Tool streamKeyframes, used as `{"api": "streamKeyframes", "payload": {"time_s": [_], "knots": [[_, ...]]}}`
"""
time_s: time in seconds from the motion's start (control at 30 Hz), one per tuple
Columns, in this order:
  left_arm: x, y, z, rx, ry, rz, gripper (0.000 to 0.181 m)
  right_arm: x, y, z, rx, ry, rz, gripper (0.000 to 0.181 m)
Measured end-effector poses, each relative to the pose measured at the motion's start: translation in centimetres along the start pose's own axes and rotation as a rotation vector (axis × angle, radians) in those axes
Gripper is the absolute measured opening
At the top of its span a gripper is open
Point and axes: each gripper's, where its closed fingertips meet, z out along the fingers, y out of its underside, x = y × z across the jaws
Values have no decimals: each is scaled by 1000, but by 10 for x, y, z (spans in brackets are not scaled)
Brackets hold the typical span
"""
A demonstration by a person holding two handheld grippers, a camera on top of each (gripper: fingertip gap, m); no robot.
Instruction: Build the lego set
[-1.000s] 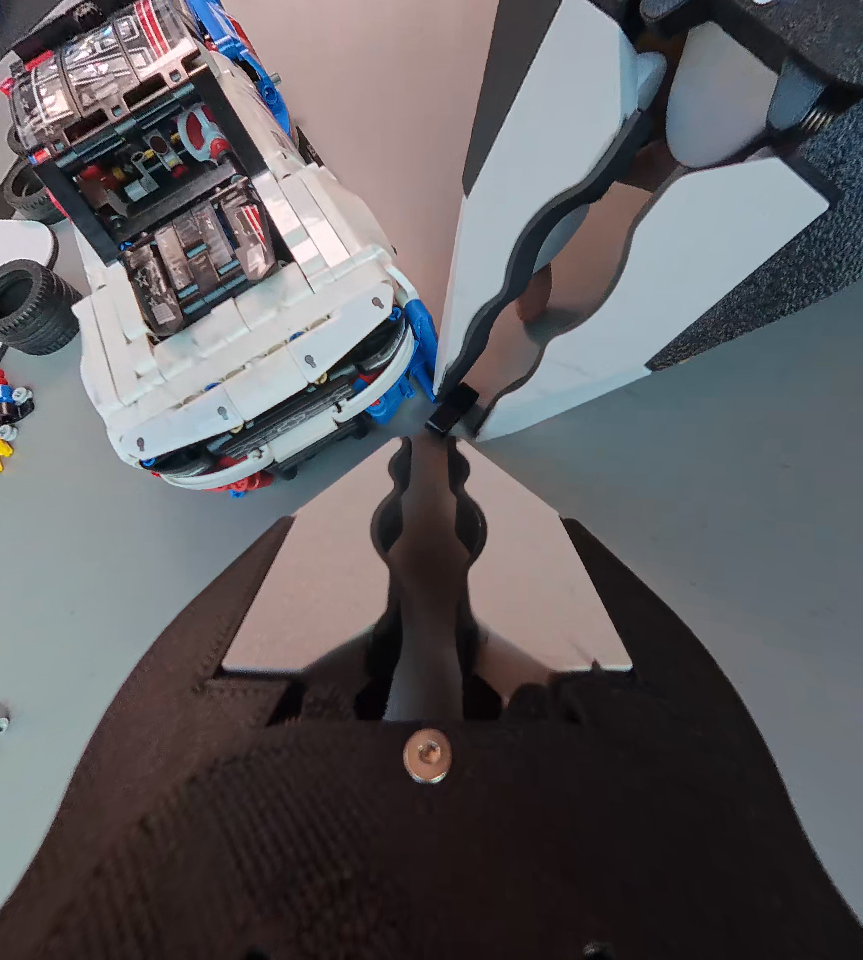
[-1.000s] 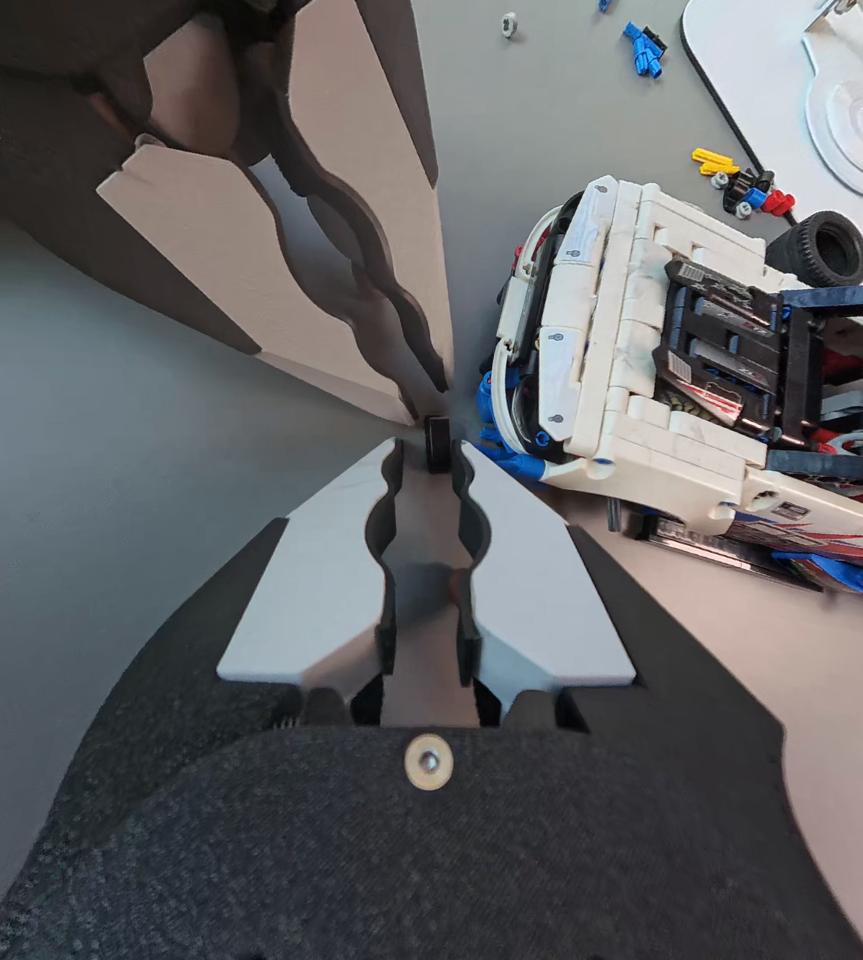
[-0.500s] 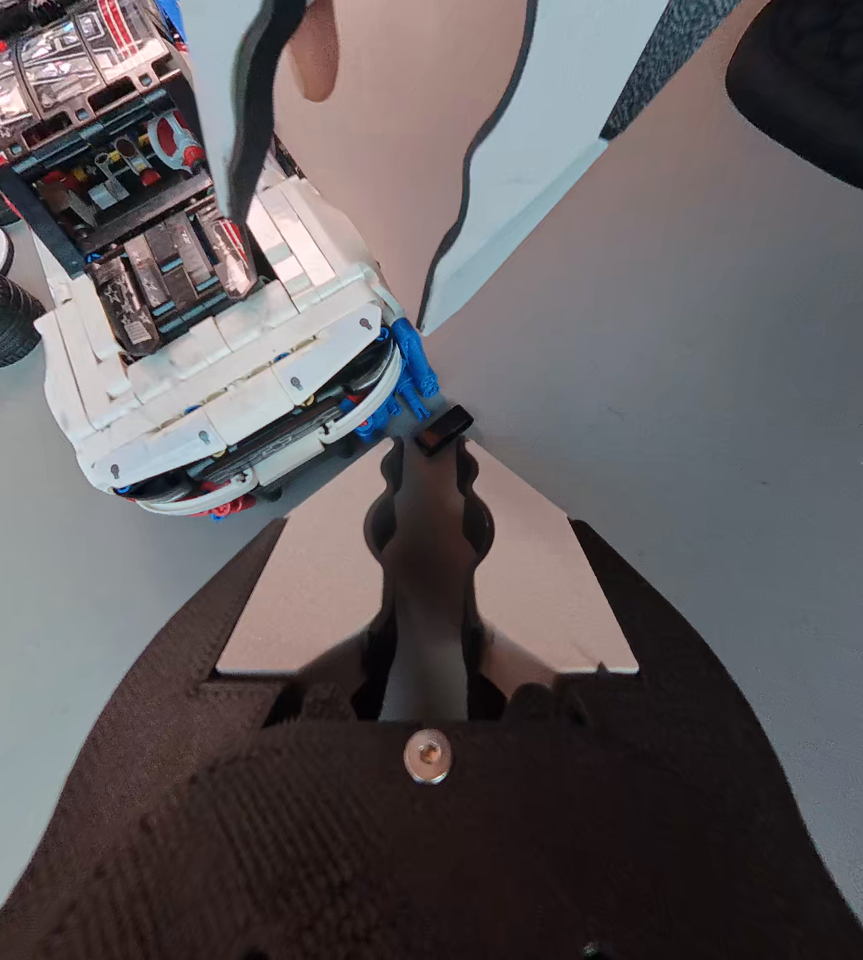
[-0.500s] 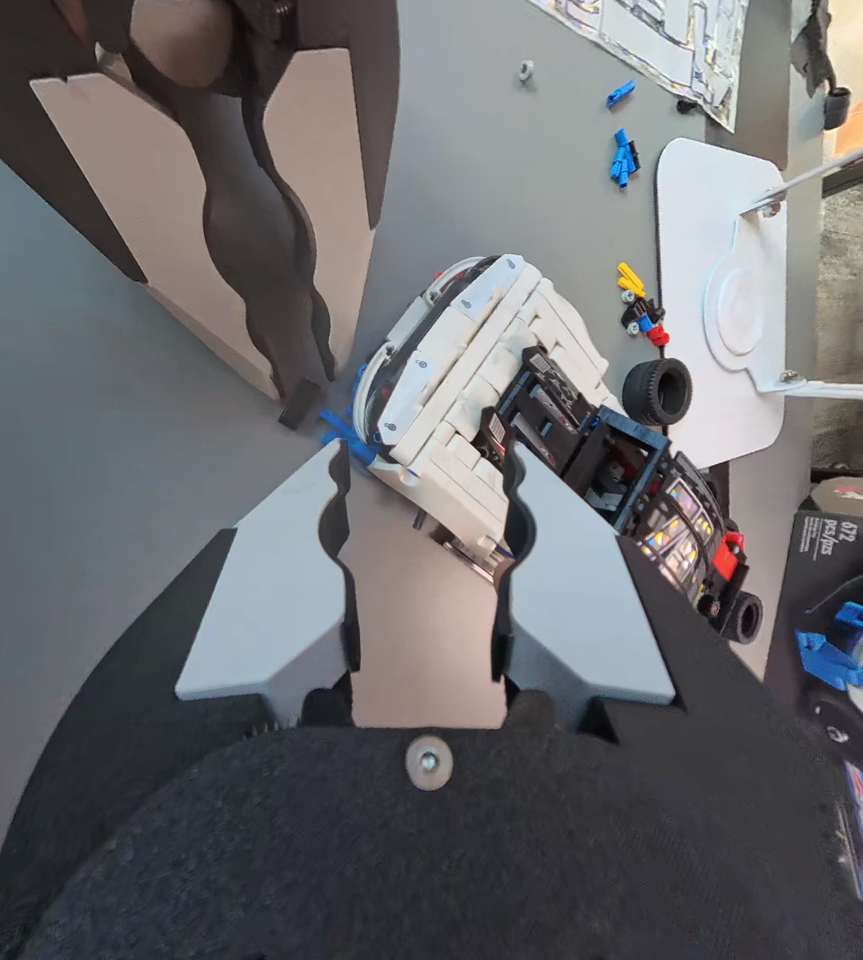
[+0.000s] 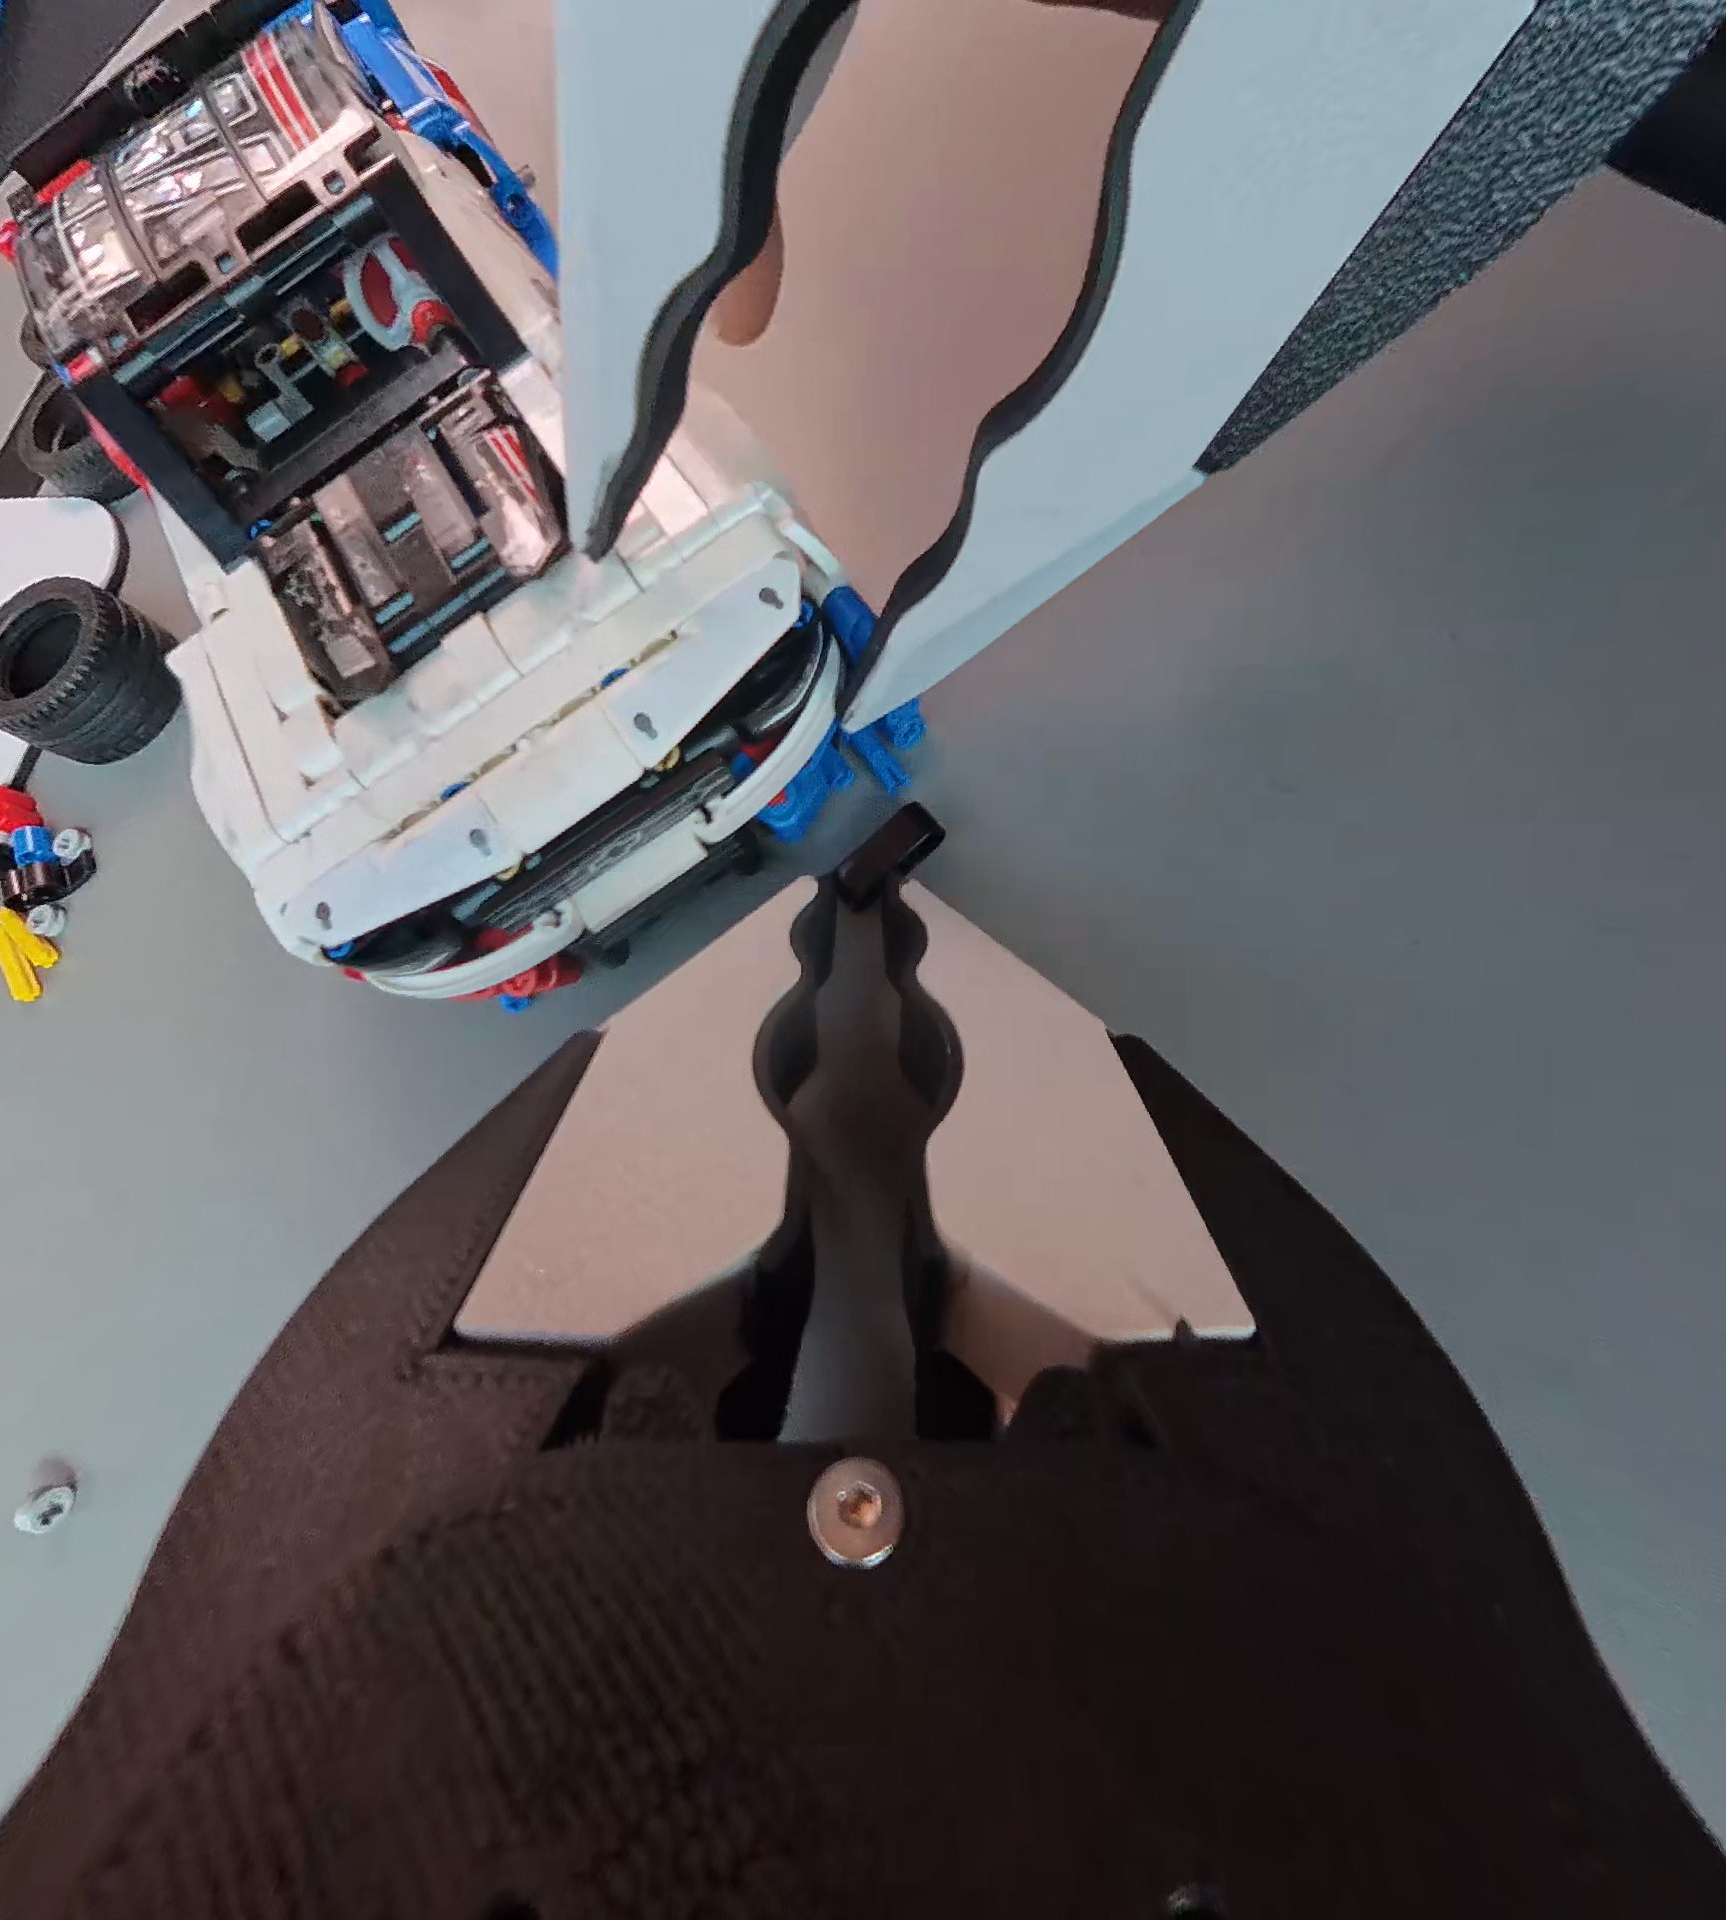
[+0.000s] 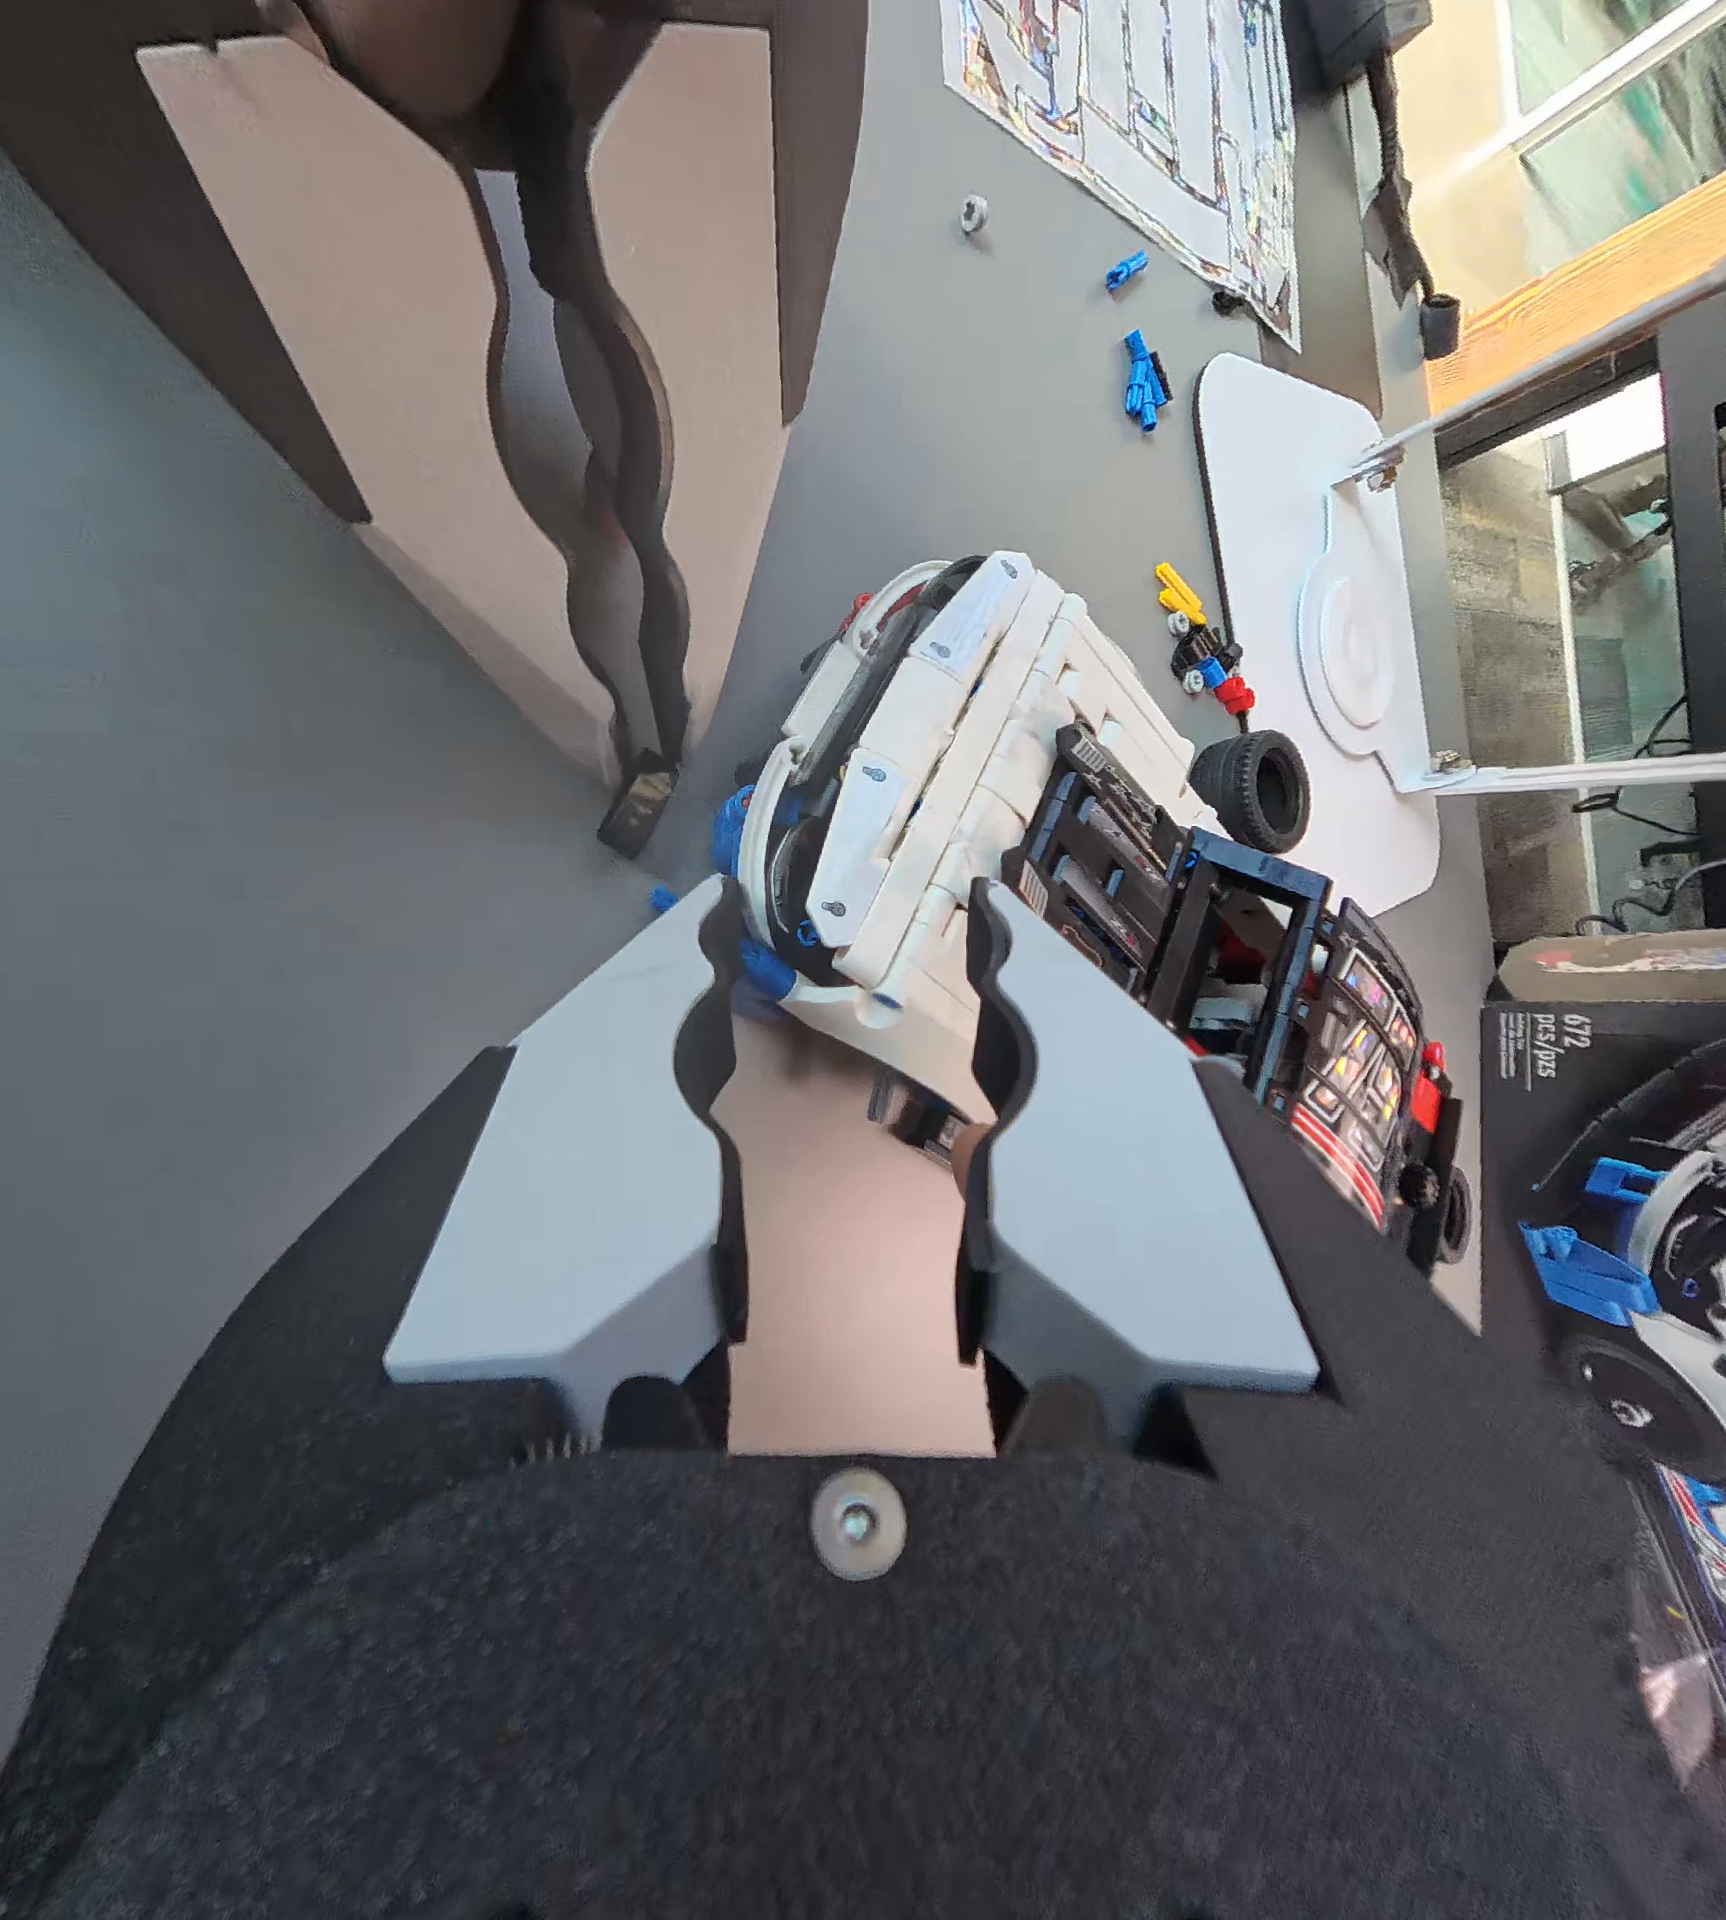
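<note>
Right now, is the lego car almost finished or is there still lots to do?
Mostly built: the white car has its hood, bumper and windows on. In hand: the left gripper pinches a small black piece near the front corner, while the right gripper hangs open over the hood. Still left: a loose tyre, small pins and blue pegs lie unused on the table.

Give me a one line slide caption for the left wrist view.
Left gripper pinches a small black piece beside the white Lego car while the open right gripper straddles its front corner.
</note>
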Motion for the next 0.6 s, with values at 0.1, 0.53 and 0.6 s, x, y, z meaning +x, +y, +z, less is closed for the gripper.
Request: {"api": "streamKeyframes", "payload": {"time_s": [0.1, 0.53, 0.6], "knots": [[-3, 0, 0, 6, 0, -23, 7, -2, 3, -4, 22, 4, 4, 39], [2, -8, 9, 0, -14, -6, 7, -1, -1, -4, 110, -25, 132, 37], [1, -9, 10, -4, -28, 3, 7, -1, -2, -4, 121, -32, 153, 36]]}}
